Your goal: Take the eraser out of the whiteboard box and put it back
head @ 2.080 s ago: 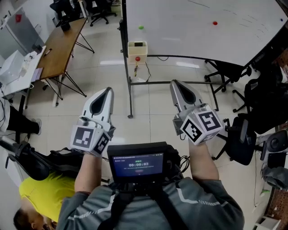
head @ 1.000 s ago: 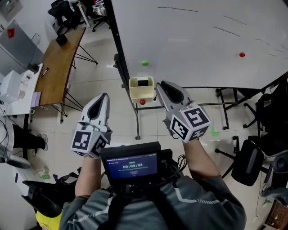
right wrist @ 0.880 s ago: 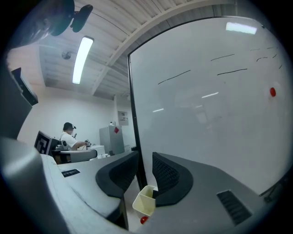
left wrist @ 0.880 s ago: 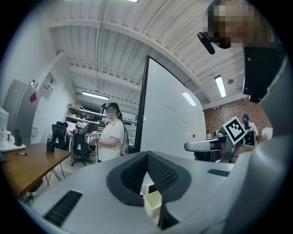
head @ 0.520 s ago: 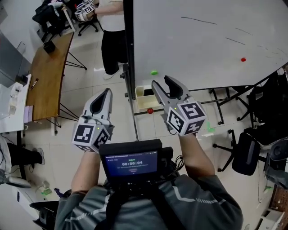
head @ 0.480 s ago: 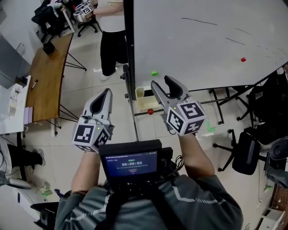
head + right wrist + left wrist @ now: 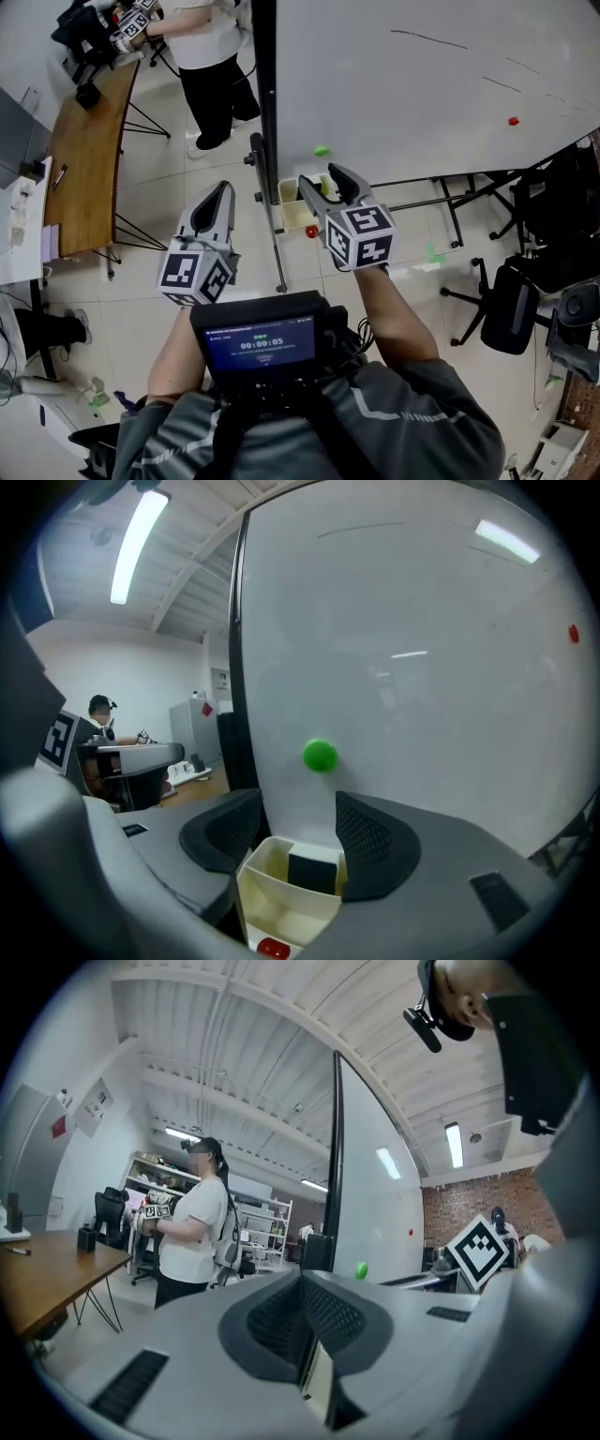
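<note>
Opening now, my right gripper's fingers hold nothing and frame the cream whiteboard box at lower centre, where the dark eraser stands upright. If I close too wide, they could clamp the box wall and knock it loose. The left gripper's fingers are closed and empty.

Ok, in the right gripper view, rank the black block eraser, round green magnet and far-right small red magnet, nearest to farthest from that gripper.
1. Black block eraser, in the cream box ahead of the opening jaws.
2. Round green magnet, on the whiteboard above.
3. Small red magnet, far upper right.
</note>
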{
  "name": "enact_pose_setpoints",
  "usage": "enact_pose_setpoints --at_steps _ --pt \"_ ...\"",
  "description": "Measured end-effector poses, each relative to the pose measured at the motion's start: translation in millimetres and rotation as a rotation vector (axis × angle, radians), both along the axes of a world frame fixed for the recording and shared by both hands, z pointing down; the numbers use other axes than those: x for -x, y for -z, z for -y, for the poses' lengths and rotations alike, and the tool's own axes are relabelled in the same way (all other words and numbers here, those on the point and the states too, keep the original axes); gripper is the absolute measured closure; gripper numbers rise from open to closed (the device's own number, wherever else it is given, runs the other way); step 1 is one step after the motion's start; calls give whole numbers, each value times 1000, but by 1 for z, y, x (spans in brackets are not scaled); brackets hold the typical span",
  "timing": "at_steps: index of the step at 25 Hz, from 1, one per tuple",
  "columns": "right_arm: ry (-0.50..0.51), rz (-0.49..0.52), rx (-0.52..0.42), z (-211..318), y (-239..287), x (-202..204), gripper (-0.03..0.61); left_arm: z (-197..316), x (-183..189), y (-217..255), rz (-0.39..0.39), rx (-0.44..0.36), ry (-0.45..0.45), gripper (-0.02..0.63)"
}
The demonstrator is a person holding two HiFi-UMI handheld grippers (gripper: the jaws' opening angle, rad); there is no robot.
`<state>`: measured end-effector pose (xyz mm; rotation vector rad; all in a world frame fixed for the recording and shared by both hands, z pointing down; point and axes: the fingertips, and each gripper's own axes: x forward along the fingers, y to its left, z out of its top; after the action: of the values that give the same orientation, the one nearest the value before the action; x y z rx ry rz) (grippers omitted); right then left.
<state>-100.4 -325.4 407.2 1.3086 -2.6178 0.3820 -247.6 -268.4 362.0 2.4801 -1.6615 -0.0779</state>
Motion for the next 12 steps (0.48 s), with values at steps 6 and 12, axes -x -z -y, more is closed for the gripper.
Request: enact_pose_setpoints --at_steps 6,12 --pt "-23 -56 95 11 -59 3 261 14 -7 -52 49 58 -2 575" --pt "-58 -116 100 17 -83 5 261 17 -7 -85 72 118 -8 574"
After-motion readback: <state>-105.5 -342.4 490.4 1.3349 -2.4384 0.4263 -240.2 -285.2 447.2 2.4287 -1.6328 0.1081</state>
